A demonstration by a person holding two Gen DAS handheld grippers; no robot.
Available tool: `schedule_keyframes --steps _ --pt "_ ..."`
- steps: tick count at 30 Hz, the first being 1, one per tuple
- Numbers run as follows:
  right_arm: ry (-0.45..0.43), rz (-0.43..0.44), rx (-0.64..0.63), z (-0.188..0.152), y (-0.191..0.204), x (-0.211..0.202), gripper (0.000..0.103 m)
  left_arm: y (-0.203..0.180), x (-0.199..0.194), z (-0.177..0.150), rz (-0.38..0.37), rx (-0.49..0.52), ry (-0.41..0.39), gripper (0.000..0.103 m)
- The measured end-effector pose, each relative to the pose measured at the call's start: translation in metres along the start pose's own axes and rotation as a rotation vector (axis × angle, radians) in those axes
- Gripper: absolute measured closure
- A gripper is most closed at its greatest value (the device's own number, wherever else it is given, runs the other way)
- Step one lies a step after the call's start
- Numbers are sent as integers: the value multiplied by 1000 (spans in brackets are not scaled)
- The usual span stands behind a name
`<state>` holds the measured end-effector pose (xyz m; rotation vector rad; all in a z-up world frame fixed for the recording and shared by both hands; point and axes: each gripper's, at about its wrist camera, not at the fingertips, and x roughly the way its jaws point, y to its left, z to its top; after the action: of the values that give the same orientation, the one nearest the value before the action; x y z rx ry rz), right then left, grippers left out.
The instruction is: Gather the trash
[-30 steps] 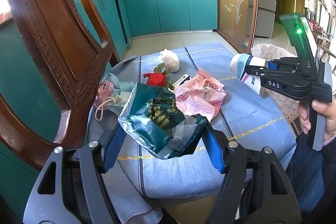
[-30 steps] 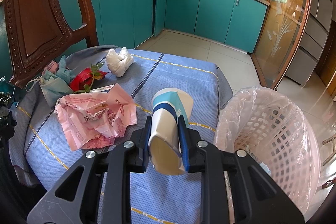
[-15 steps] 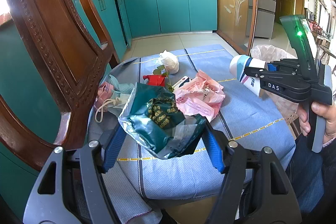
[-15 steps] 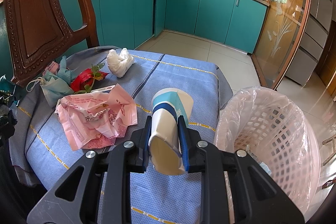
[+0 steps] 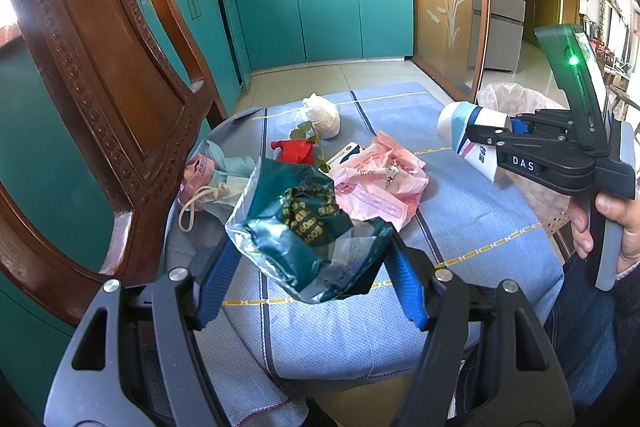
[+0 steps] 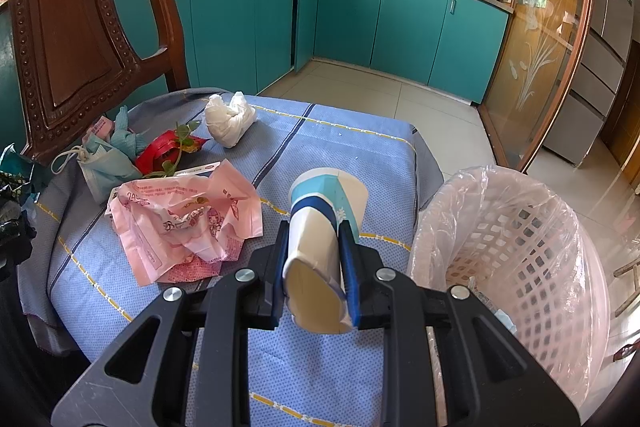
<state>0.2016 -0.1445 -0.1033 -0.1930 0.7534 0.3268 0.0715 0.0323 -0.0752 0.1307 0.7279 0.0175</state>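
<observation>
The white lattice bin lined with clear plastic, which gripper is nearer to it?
Right. The right gripper, shut on the blue and white paper cup, sits just beside the bin. The left gripper, clamping the crumpled green foil bag, is across the table.

Bright daylight, both views sharp, no motion blur. Strong fisheye bend: carved dark wooden chair back (image 5: 92, 75) bows at left edge, black vignette in corners. Blown-out window glare at far left. Sun sheen on crumpled green foil bag (image 5: 304, 227) and translucent liner of white plastic lattice basket (image 6: 516, 239). Soft shadows on blue woven tablecloth (image 6: 328, 143).
</observation>
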Motion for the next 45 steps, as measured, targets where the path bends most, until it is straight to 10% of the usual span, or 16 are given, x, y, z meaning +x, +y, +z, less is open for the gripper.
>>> schedule_keyframes --steps 25,32,45 --pt "-157 29 74 5 -24 -44 79 8 -11 34 -10 -28 -104 34" --pt "-236 -80 269 4 -103 -75 79 -16 0 71 -158 -13 -148 34" --pt "1 -238 551 -45 -200 -49 66 -169 88 127 -583 135 -6 33"
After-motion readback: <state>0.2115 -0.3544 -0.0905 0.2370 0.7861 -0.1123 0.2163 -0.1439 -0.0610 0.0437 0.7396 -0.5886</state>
